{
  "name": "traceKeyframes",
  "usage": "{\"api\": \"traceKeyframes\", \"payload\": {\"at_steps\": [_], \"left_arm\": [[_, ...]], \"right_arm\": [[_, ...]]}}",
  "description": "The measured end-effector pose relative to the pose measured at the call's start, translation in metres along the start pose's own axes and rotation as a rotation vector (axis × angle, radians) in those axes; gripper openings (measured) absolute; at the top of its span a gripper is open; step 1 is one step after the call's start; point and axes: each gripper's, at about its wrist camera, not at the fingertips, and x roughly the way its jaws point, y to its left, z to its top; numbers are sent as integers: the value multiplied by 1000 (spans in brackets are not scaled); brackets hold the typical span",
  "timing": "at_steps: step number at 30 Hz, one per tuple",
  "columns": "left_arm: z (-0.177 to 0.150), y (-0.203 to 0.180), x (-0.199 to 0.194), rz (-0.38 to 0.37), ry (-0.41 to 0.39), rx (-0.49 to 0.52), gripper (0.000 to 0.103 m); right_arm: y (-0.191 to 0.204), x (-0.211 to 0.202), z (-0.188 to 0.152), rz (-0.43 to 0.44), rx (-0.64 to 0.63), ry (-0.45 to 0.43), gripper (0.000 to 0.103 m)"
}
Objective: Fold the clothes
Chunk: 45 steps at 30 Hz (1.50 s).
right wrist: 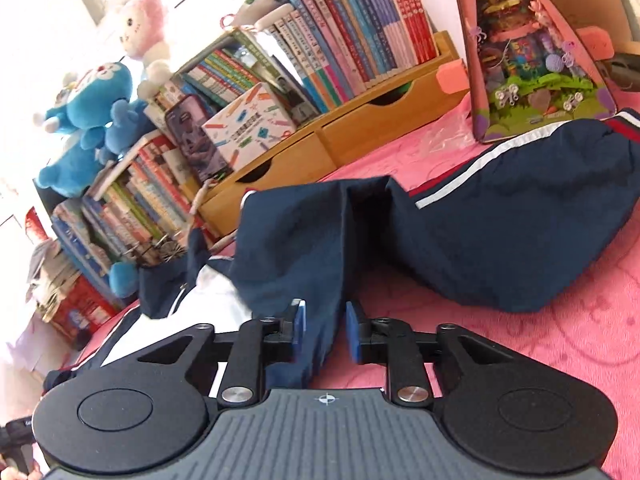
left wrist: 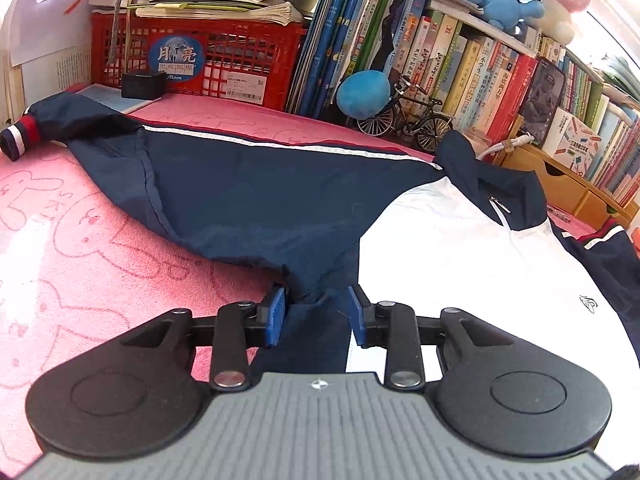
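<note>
Pink blanket (left wrist: 80,248) free left of jacket (left wrist: 248,184); books (left wrist: 460,64), crate (left wrist: 192,56) block behind.

Jacket (left wrist: 248,200): thin woven synthetic cloth, navy panels with a faint sheen, creased; white panel (left wrist: 460,248) smoother, matt. Ribbed knit cuff (left wrist: 20,136) far left of the left tool (left wrist: 318,312).
Cover (left wrist: 80,248) under it: pink terry cloth, napped, matt, with line-drawn rabbits.
Left tool: matt black plastic arms, bright metal pivot pins, blue rubbery pads (left wrist: 276,316), ribbed grey plastic body. Right tool (right wrist: 326,330): same build.
Crate (left wrist: 192,60) ahead of left tool: glossy red plastic lattice, paper label.
Drawer unit (right wrist: 360,128) ahead of right tool: pale smooth wood.
Books (left wrist: 480,72): glossy paper spines.
Blue toy (right wrist: 86,120): fuzzy plush.
</note>
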Motion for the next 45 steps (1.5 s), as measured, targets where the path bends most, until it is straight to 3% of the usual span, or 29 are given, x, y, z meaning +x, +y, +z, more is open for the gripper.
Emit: {"api": "traceKeyframes", "payload": {"at_steps": [1,6,8,9,11,15,16,19,22,25,27,29,31,32,36,38,42,45], "left_arm": [[-4,1,-9,-11,-2,3,37],[-34,2,-59,-69,3,27,38],[-51,-1,-78,-70,14,59,38],[-60,-3,-87,-65,17,77,41],[-76,-9,-104,-50,22,116,55],[-110,-19,-134,-36,27,190,71],[-119,-20,-138,-32,21,196,76],[-142,-23,-150,-8,-18,209,80],[-152,-26,-157,23,-62,213,82],[-155,-23,-158,23,-78,195,85],[-153,-22,-156,22,-85,198,86],[-154,-26,-155,38,-88,217,86],[-156,-29,-154,49,-91,223,86],[-156,-30,-154,50,-90,220,86],[-152,-32,-160,0,-83,201,85],[-149,-36,-166,-40,-86,199,85],[-147,-48,-177,-74,-119,234,85],[-148,-50,-181,-43,-143,268,85]], "right_arm": [[1,-10,-8,17,-16,4,54],[8,-78,-58,96,-106,1,56],[18,-105,-80,104,-159,12,62],[24,-113,-88,106,-173,21,62],[37,-128,-107,113,-202,49,64],[58,-142,-141,137,-228,71,74],[64,-144,-151,141,-233,75,79],[87,-146,-179,94,-287,24,103],[114,-144,-201,42,-357,11,103],[132,-136,-210,47,-402,32,103],[142,-129,-211,31,-430,40,97],[147,-124,-207,8,-431,44,53],[145,-121,-201,-7,-399,49,23],[142,-123,-197,-4,-371,49,18],[126,-143,-176,-25,-294,-2,6],[121,-162,-161,-98,-305,-98,4],[108,-168,-166,-29,-304,-26,4],[99,-170,-170,29,-302,36,14]]}}
